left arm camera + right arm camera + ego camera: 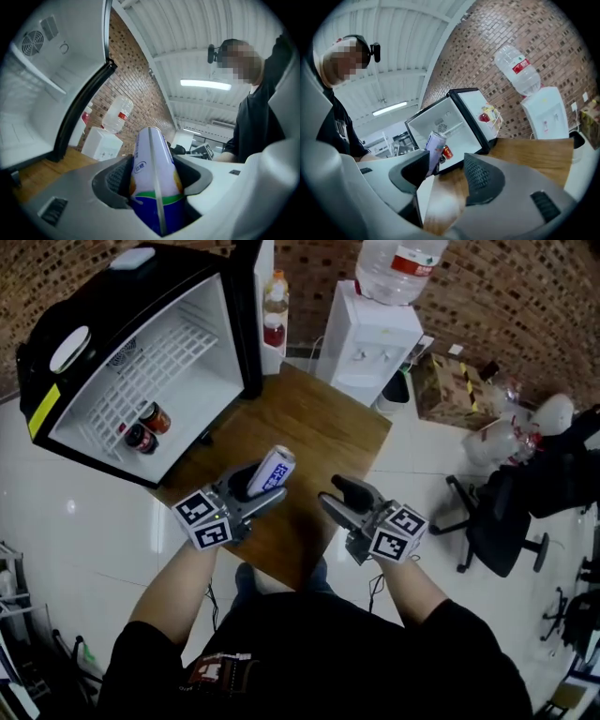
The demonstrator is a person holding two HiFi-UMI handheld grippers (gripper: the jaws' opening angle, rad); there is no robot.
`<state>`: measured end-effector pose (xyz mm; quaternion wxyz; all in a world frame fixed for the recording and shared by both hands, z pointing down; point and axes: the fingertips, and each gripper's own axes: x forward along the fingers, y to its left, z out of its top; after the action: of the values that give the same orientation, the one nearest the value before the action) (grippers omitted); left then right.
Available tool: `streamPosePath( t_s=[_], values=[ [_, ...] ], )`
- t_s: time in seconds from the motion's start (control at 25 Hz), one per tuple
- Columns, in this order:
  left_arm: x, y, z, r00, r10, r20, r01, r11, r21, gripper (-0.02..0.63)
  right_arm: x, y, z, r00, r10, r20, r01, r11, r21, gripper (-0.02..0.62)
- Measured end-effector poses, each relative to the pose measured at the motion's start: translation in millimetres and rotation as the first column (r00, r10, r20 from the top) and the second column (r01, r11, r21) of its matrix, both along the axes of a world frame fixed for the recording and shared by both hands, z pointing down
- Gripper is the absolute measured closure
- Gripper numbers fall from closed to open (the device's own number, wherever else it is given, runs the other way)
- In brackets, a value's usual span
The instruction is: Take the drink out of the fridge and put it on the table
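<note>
Office-like room: brick wall [525, 296], water dispenser [370, 343], swivel chair [497, 521], ceiling strip light [206, 84].

Cannot read labels on the two small cans [148, 427] inside the fridge [103, 306]. Cannot see the base of the drink can [151, 150], buried in the left gripper [153, 178]. Nor the top of the water jug [398, 266], cropped.

Both forearms [173, 585] reach up from six o'clock. The left claw [265, 489], aimed at one o'clock, clamps a can [275, 468]; the right claw [335, 494], aimed at eleven, gapes empty.
</note>
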<state>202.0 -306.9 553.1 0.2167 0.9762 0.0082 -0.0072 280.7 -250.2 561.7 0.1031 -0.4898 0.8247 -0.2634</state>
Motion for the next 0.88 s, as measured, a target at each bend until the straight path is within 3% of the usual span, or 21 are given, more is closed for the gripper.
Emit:
streamPosePath(
  t_s=[0.24,0.36,0.44,0.52,0.72,0.88],
  values=[
    [23,62,64,0.985,0.166,0.047,-0.165,0.986,-0.019,0.345,-35,-9,40,0.977,-0.090,0.191,0.101,0.994,-0.047,0.319],
    [26,75,88,0.979,0.183,0.087,-0.187,0.982,0.035,0.345,-41,-4,56,0.979,-0.092,0.182,0.102,0.994,-0.048,0.341],
    [27,77,111,0.973,0.161,0.166,-0.184,0.974,0.133,0.348,-48,-3,69,0.993,-0.108,0.047,0.109,0.993,-0.036,0.345],
    [28,76,135,0.961,0.122,0.249,-0.180,0.958,0.225,0.348,-56,-1,85,0.982,-0.138,-0.129,0.136,0.990,-0.023,0.345],
    [28,70,174,0.930,0.018,0.368,-0.156,0.924,0.348,0.348,-76,-1,114,0.876,-0.186,-0.445,0.204,0.979,-0.010,0.345],
    [22,62,197,0.916,-0.028,0.401,-0.139,0.913,0.384,0.348,-97,-5,132,0.782,-0.210,-0.587,0.256,0.967,-0.006,0.347]
  ],
)
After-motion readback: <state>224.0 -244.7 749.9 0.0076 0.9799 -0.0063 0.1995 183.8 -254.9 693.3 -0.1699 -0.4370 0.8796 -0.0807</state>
